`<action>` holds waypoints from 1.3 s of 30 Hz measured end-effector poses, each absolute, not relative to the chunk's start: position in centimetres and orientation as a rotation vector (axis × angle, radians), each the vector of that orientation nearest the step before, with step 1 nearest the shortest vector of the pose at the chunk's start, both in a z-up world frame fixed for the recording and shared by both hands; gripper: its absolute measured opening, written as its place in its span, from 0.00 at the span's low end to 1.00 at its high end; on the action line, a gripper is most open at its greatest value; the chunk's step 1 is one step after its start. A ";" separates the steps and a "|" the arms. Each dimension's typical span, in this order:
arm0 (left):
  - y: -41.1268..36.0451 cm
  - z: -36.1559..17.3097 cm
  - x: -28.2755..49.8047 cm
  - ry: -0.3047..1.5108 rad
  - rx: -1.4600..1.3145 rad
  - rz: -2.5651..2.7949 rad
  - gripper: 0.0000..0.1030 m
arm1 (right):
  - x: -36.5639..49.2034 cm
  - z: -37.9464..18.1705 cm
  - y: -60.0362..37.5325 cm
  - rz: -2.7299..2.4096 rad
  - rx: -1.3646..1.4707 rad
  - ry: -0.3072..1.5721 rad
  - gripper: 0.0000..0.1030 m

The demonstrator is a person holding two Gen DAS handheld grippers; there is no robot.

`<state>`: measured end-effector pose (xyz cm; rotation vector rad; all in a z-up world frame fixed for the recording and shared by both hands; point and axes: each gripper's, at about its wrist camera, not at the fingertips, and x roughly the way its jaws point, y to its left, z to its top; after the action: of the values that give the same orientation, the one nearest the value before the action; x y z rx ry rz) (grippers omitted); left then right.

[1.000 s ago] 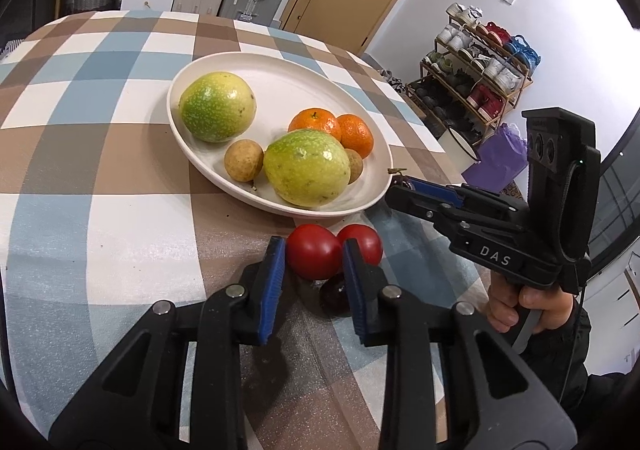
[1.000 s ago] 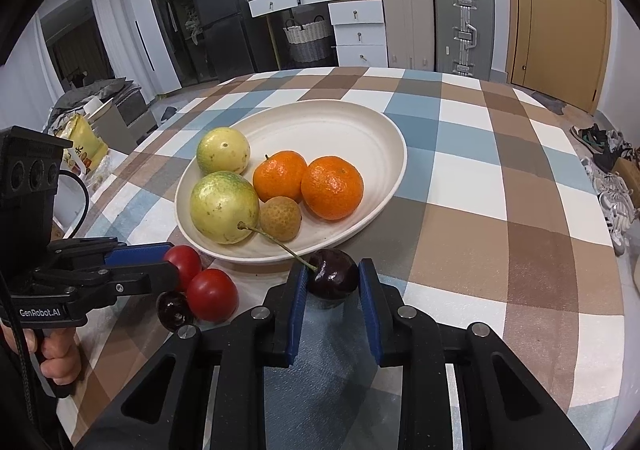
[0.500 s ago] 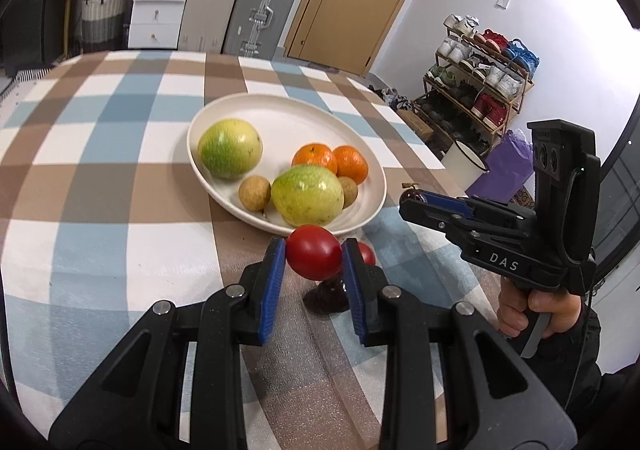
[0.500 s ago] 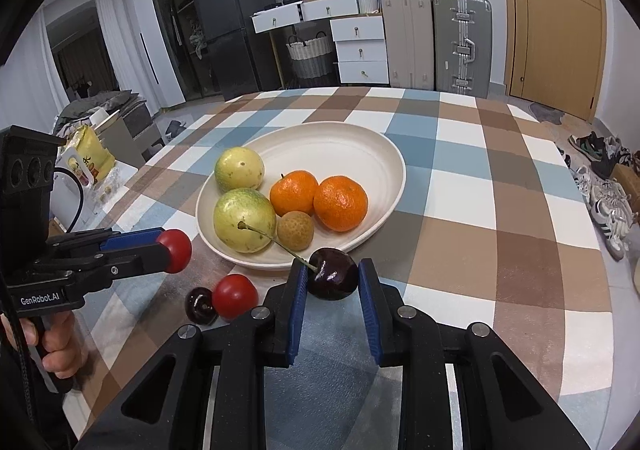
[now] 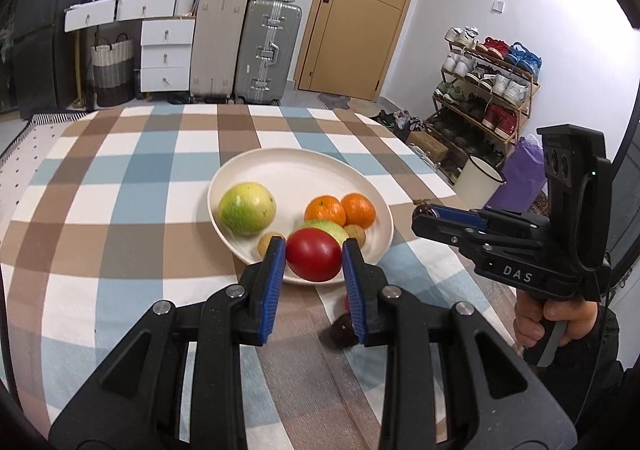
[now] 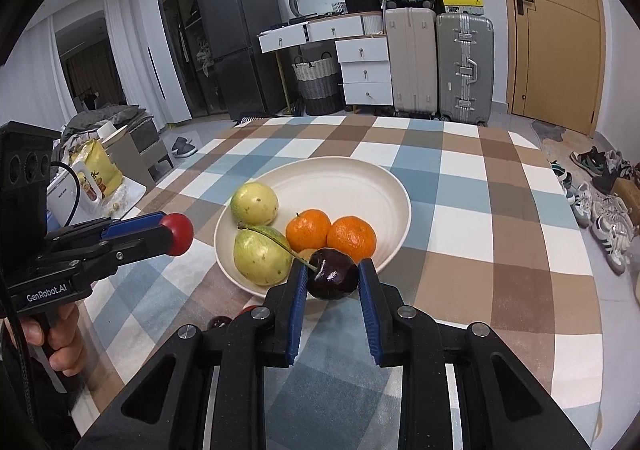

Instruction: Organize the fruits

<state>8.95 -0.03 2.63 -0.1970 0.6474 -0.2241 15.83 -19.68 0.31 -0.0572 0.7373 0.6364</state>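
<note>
My left gripper [image 5: 314, 264] is shut on a red cherry tomato [image 5: 314, 254], held above the near rim of the white plate [image 5: 288, 169]. My right gripper [image 6: 333, 284] is shut on a dark cherry [image 6: 333, 279] whose long stem points up and left, also over the plate's [image 6: 356, 185] near edge. The plate holds two green-yellow fruits [image 6: 255, 203], two oranges [image 6: 351, 238] and small brown fruits [image 5: 267, 243]. Another dark cherry [image 5: 341, 328] and a mostly hidden red tomato [image 6: 245, 310] lie on the cloth below the grippers.
The checked tablecloth [image 5: 120, 209] covers the whole table. Its right edge drops toward a white bucket [image 5: 478, 177] and a shoe rack [image 5: 484, 89]. Suitcases [image 5: 266, 49] and white drawers [image 5: 166, 53] stand beyond the far edge. A person's hand [image 5: 536, 324] grips the right handle.
Both grippers have risen with their fruit. The red tomato has left the cloth and now hangs over the plate's rim. The cherry has also gone higher.
</note>
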 end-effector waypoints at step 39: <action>2.3 1.4 9.2 0.651 -0.300 -0.302 0.33 | 15.0 0.5 -20.1 0.646 -0.041 0.726 0.25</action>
<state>9.18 2.32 1.38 -0.2997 0.6510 -0.3022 14.95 -20.07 0.45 -0.0407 0.7257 0.6456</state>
